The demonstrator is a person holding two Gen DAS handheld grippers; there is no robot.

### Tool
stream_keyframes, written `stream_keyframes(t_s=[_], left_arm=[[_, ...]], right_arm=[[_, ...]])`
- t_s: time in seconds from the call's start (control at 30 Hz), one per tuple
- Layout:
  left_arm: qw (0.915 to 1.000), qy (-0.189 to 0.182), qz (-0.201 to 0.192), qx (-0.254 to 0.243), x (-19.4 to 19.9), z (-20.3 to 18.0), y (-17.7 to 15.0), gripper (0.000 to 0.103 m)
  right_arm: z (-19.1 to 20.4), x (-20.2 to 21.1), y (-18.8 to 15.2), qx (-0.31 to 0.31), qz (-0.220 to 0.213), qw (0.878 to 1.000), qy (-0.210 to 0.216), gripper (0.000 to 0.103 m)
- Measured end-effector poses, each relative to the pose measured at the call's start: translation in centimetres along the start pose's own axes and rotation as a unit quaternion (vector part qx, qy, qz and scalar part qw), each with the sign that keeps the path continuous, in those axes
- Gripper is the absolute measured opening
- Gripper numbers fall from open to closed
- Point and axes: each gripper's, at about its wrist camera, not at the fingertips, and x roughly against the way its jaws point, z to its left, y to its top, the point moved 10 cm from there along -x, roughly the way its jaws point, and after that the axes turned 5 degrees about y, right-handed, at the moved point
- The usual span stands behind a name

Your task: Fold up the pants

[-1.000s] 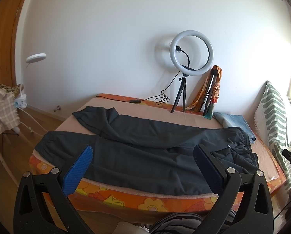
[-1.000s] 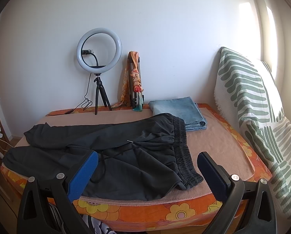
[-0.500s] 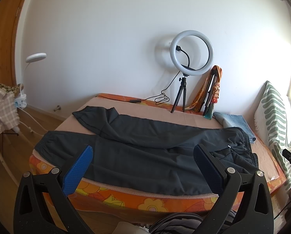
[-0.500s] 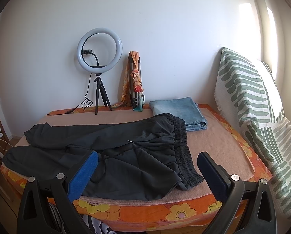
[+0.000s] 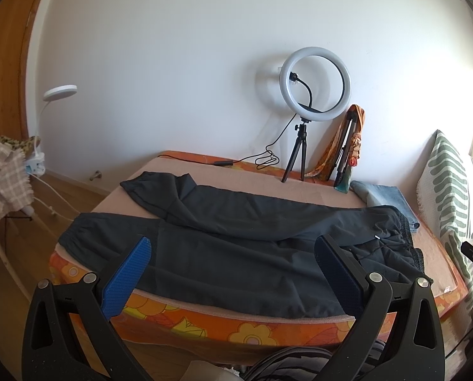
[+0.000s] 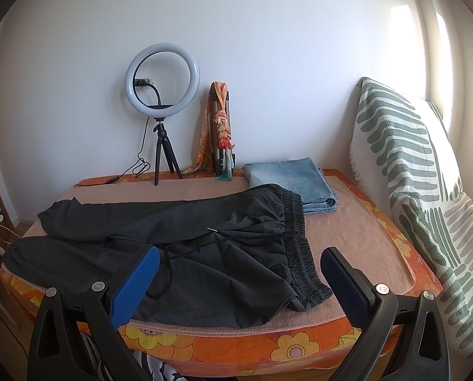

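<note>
Across frame centre, on the bed (image 5: 268,324): black pants (image 5: 236,247) spread flat, unfolded | left gripper (image 5: 233,273), right gripper (image 6: 239,276): jaws released, empty | progress: no fold made yet.

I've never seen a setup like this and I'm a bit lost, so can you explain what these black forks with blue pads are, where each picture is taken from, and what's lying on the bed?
No robot arm here: a person holds one two-finger gripper in each hand, and each carries a wide-angle camera looking forward along its fingers. The forks at the bottom of each picture are those fingers.

One picture looks from the left gripper, the other from the right gripper. Both stand open, holding nothing, in front of the bed's near edge.

On the bed with the orange flowered cover lie the black drawstring pants, spread out unfolded, elastic waistband towards the striped pillow. Behind them lies a folded pair of blue jeans. A white ring light on a small black tripod stands by the wall.
</note>
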Motion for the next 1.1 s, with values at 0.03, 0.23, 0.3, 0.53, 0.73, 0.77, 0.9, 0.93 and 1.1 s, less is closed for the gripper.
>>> stream_keyframes(t_s=[0.03, 0.23, 0.3, 0.53, 0.73, 0.77, 0.9, 0.93, 1.1], left_arm=[[1.0000, 0.001, 0.001, 0.000, -0.1, 0.2, 0.1, 0.102], [0.9998, 0.017, 0.011, -0.005, -0.9, 1.7, 0.3, 0.102], [0.9997, 0.019, 0.016, -0.008, -1.2, 2.5, 0.4, 0.102], [0.9994, 0.025, 0.022, -0.014, -2.1, 6.1, 1.7, 0.102], [0.9988, 0.027, 0.039, -0.006, -4.6, 9.5, 3.6, 0.102], [0.9987, 0.025, 0.044, -0.005, -5.2, 10.0, 4.0, 0.102], [0.9976, 0.020, 0.065, -0.004, -8.4, 11.6, 5.4, 0.102], [0.9972, 0.020, 0.072, -0.001, -9.3, 12.0, 5.7, 0.102], [0.9948, 0.003, 0.100, 0.016, -14.1, 12.7, 7.1, 0.096]], right_arm=[[0.1, -0.1, 0.0, 0.001, 0.001, 1.000, 0.001, 0.103], [0.7, -1.0, 0.7, 0.015, -0.001, 1.000, 0.019, 0.103], [1.2, -1.3, 1.3, 0.022, -0.006, 0.999, 0.038, 0.103], [2.2, -1.9, 4.4, 0.058, -0.019, 0.994, 0.096, 0.103], [3.7, -3.9, 6.6, 0.104, -0.019, 0.986, 0.131, 0.103], [4.1, -4.4, 6.8, 0.107, -0.016, 0.984, 0.139, 0.103], [5.4, -6.8, 8.3, 0.100, -0.009, 0.977, 0.186, 0.103], [5.7, -7.5, 8.6, 0.098, -0.009, 0.977, 0.192, 0.103], [7.2, -12.3, 10.0, 0.119, 0.017, 0.971, 0.207, 0.103]])
